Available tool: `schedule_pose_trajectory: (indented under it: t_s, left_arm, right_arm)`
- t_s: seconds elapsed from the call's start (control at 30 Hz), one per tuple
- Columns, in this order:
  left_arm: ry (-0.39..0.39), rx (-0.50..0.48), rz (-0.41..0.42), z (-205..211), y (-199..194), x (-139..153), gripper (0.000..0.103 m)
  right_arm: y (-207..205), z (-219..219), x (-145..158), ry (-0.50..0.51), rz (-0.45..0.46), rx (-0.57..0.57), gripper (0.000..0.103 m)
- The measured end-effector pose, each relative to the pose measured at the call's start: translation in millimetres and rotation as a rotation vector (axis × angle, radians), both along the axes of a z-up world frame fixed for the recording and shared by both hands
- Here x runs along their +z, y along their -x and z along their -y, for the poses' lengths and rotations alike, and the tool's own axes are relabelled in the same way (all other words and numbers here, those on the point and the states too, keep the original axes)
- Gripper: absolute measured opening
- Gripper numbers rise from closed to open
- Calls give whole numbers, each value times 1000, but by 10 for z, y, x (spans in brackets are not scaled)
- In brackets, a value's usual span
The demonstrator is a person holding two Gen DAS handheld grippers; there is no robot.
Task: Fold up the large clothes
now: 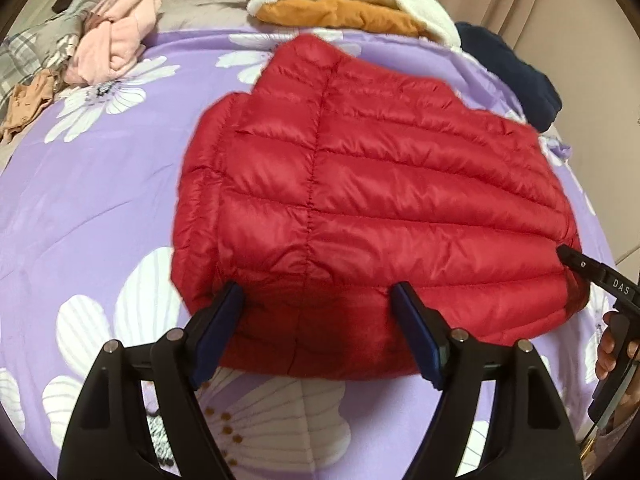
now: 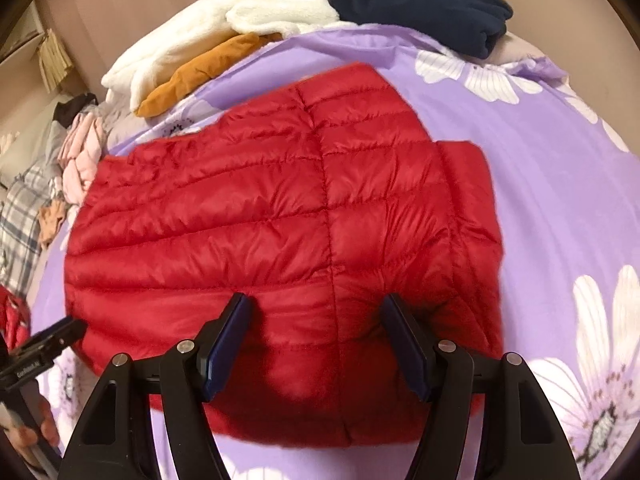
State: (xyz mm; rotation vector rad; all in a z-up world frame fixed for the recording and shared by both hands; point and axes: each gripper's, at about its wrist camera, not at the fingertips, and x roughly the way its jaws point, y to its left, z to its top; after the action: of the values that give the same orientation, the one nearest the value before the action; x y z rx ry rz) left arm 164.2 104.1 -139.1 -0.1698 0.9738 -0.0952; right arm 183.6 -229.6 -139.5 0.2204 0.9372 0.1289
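A: On the bed's purple flowered cover [image 1: 100, 208], where's the jacket [image 1: 360, 208]?
B: Flat in the middle, folded, clothes piled behind it.
A: And the tools?
B: Left tool [image 1: 318, 292] and right tool [image 2: 316, 300] hover over its near hem, both released, gripping nothing.

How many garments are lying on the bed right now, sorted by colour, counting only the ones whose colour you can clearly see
Red: 1, the puffer jacket
White: 1, the fleece
Mustard: 1, the folded top
Navy: 1, the folded fleece
Pink: 1 heap, the pink clothes
Total: 5
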Motion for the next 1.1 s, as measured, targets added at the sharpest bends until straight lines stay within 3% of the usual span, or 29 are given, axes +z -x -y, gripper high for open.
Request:
schedule_pose_trajectory:
  t_s: [0.17,0.27,0.43,0.6,0.8,1.1]
  left_arm:
    - [36,39,40,-126,130,159,78]
    - [36,59,17,-151,85,101,78]
    - [28,72,-44,-128,10,-112,78]
    - [29,75,-62,-136,-34,-178,81]
    - [21,73,-74,-123,-57,-219,83]
    - [121,121,-83,-319,91,-106,82]
  right_arm:
    - [212,84,176,-3,63,4,68]
    - [250,157,197,-22,80,-8,68]
    - [182,209,39,-56,37,-22,68]
    - [134,108,-68,-12,12,-3,68]
    - [94,144,-174,-63,-11,0,68]
    - [222,270,-55,-156,7,-14,68]
